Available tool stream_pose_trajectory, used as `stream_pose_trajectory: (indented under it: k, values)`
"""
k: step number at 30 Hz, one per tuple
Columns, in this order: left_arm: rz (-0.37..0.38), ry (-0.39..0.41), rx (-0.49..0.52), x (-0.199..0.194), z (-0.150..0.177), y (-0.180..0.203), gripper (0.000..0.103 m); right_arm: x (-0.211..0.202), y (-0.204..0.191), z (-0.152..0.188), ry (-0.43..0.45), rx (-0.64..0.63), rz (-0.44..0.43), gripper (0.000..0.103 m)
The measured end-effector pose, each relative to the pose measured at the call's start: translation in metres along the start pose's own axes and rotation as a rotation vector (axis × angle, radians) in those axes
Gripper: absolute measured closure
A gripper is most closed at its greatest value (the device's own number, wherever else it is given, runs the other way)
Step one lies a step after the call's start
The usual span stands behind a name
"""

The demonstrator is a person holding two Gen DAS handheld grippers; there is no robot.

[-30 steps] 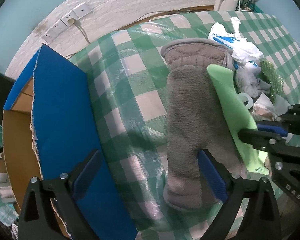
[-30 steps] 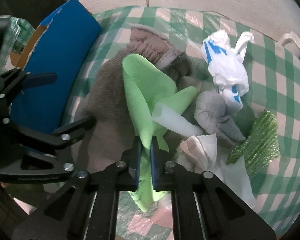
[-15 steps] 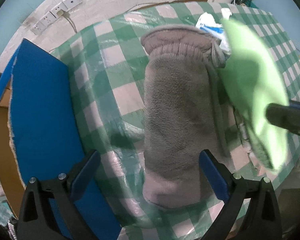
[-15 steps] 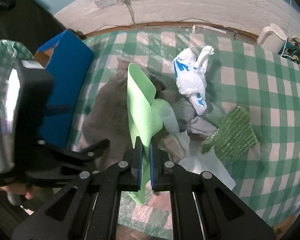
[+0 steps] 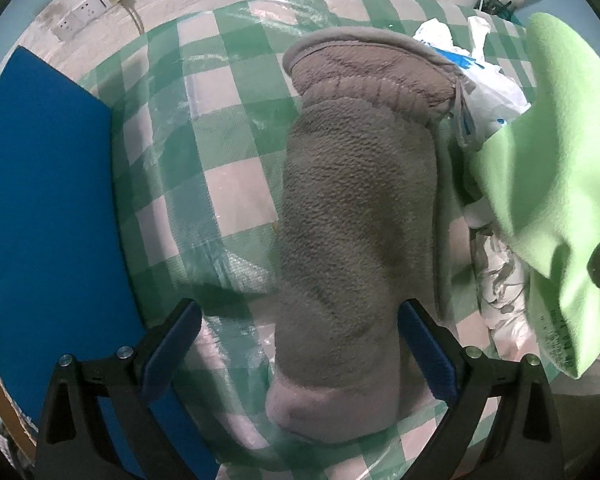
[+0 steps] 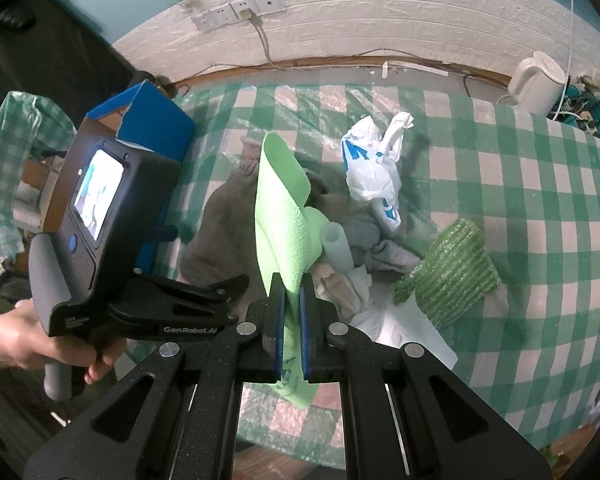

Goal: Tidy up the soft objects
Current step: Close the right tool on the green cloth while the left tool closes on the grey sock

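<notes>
My right gripper [image 6: 291,300] is shut on a light green cloth [image 6: 280,216] and holds it up above the table; the cloth also shows at the right of the left wrist view [image 5: 560,184]. A long grey fleece piece [image 5: 356,216] lies on the green checked tablecloth [image 5: 228,148]. My left gripper [image 5: 300,340] is open, with its fingers on either side of the fleece's near end. The left gripper's body shows at the left of the right wrist view [image 6: 100,240].
A blue box [image 5: 44,216] stands left of the fleece. A pile holds a white and blue plastic bag [image 6: 374,168], a grey cloth [image 6: 380,246], a green mesh scrubber [image 6: 452,272] and white paper [image 6: 404,328]. A white kettle [image 6: 538,80] stands by the wall.
My right gripper has lifted the green cloth up and away from the pile. My left gripper has moved in over the grey fleece, now framed between its open fingers.
</notes>
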State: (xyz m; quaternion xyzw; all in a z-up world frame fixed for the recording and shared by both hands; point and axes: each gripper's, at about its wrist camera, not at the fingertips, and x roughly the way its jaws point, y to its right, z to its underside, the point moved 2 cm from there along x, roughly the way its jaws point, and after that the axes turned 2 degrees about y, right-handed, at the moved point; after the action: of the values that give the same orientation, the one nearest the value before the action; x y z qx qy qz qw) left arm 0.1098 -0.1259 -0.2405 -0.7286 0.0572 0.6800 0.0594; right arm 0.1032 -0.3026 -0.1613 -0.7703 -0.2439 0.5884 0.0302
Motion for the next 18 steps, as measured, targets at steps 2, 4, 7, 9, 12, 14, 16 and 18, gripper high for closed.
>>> stream_pose_trajectory:
  k: [2,4,7,9,12,14,16,18]
  values:
    - [0.015,0.012,0.005,0.001,0.001,0.005,0.022,0.001,-0.001,0.001,-0.001,-0.001,0.001,0.097]
    - [0.029,0.011,0.011,-0.001,-0.001,0.013,0.027,0.002,-0.001,0.001,-0.001,-0.002,0.002,0.097]
    - [-0.004,0.046,0.024,-0.006,-0.005,0.018,0.053,0.002,-0.001,0.001,0.0,-0.003,0.007,0.097]
    - [0.012,0.06,0.042,-0.012,-0.006,0.024,0.068,0.001,-0.001,0.001,0.0,-0.003,0.01,0.097]
    - [0.041,0.066,0.041,-0.019,-0.011,0.027,0.076,-0.001,-0.003,0.0,0.006,-0.005,0.012,0.097]
    - [0.048,0.075,0.039,-0.023,-0.01,0.028,0.079,-0.002,-0.004,0.0,0.012,-0.007,0.011,0.097]
    - [0.049,0.08,0.035,-0.029,-0.012,0.03,0.081,-0.005,-0.006,-0.001,0.018,-0.011,0.009,0.097]
    - [0.053,0.085,0.028,-0.033,-0.006,0.029,0.083,-0.008,-0.008,-0.001,0.026,-0.015,0.009,0.097]
